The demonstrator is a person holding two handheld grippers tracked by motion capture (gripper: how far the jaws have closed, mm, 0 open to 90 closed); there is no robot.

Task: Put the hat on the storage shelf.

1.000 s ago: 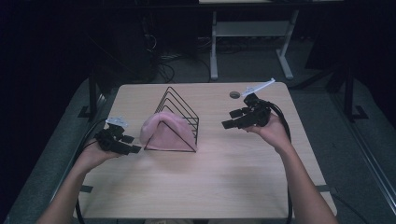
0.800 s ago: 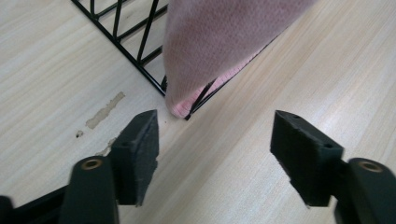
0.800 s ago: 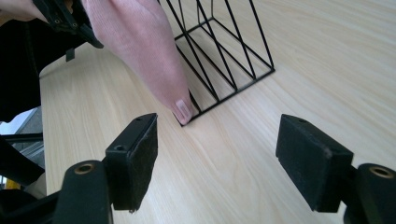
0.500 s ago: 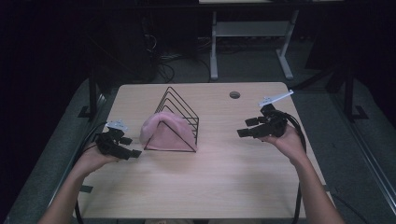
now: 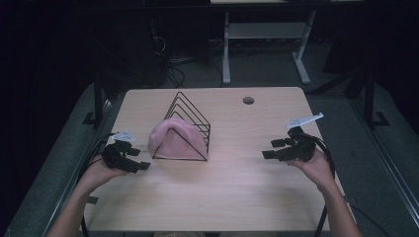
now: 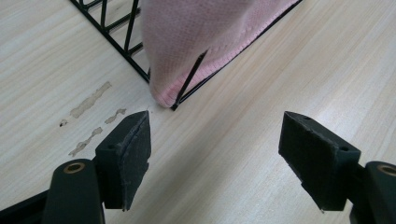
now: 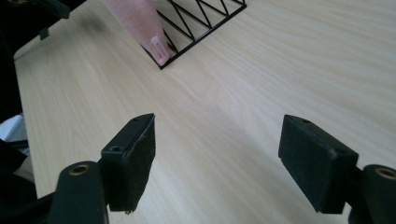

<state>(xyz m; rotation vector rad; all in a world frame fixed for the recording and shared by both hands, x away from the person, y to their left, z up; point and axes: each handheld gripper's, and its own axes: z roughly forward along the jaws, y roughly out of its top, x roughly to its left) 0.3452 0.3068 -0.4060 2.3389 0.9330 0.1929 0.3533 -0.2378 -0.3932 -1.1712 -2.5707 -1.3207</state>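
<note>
Table (image 5: 222,197): light wood, with a small round hole (image 5: 248,100) near its far edge, right of centre.

Wire rack (image 5: 190,111): black, triangular in section, standing left of centre. A pink cloth (image 5: 173,140) is draped over its near end; in the left gripper view the cloth's hem (image 6: 187,88) reaches down to the base wire at the near corner.

Left gripper (image 5: 141,165): near the left edge, just left of the rack, jaws spread wide with bare table between them. They have just been opening; nothing is between them, and they stand apart from the cloth.

Right gripper (image 5: 269,150): well right of the rack, jaws likewise spread and empty (they too have just been opening).

Step in hand, as judged: the cloth is set on the rack and both grippers are clear of it. Any next move calls for checking that the drape sits evenly before regripping the hem.

Writing: a small white tag (image 7: 159,45) on the cloth shows in the right gripper view; its print is too small to read.
</note>
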